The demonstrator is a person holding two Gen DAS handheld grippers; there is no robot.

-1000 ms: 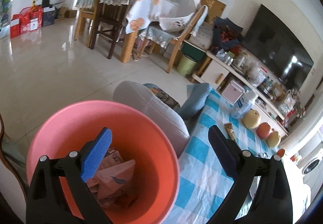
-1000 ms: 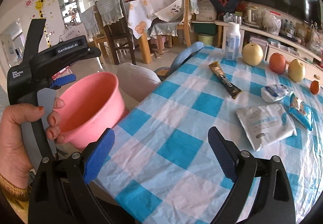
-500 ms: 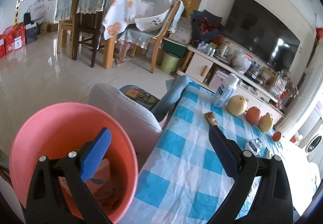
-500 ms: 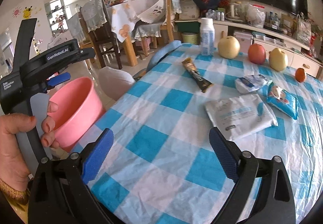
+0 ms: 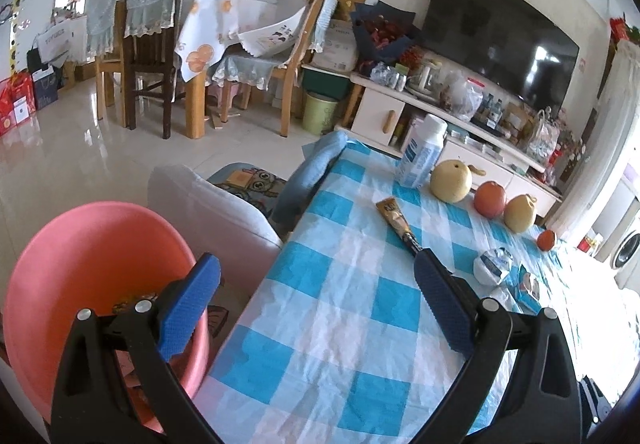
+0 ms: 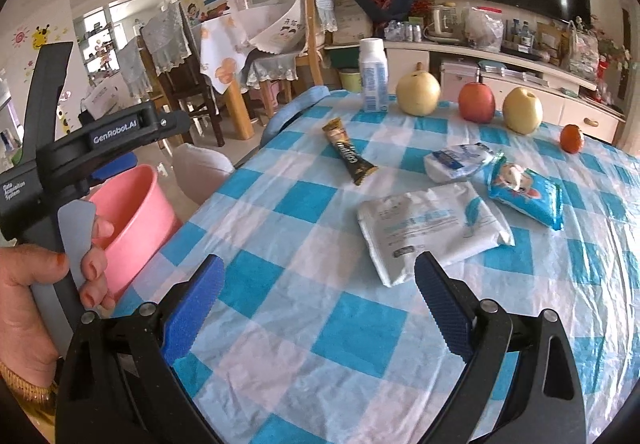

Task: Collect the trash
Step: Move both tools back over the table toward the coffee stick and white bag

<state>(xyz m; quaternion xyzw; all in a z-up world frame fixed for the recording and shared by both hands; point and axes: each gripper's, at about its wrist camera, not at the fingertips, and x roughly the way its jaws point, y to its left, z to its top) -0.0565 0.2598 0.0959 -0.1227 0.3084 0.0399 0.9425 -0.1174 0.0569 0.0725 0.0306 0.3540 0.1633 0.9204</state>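
Wrappers litter the checked tablecloth [image 6: 320, 324]. Both grippers, left [image 5: 316, 304] and right [image 6: 318, 300], gape wide, empty. Best pinch the white pouch [image 6: 432, 228] by its near edge, then carry it to the pink bin [image 6: 132, 219].

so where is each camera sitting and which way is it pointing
Left wrist: on the left tongs, open, facing along the checked table edge, pink bin beside it.
Right wrist: on the right tongs, open, facing across the table at the white packet; the person's left hand shows.
Shared: bin, brown wrapper, bottle, fruit.
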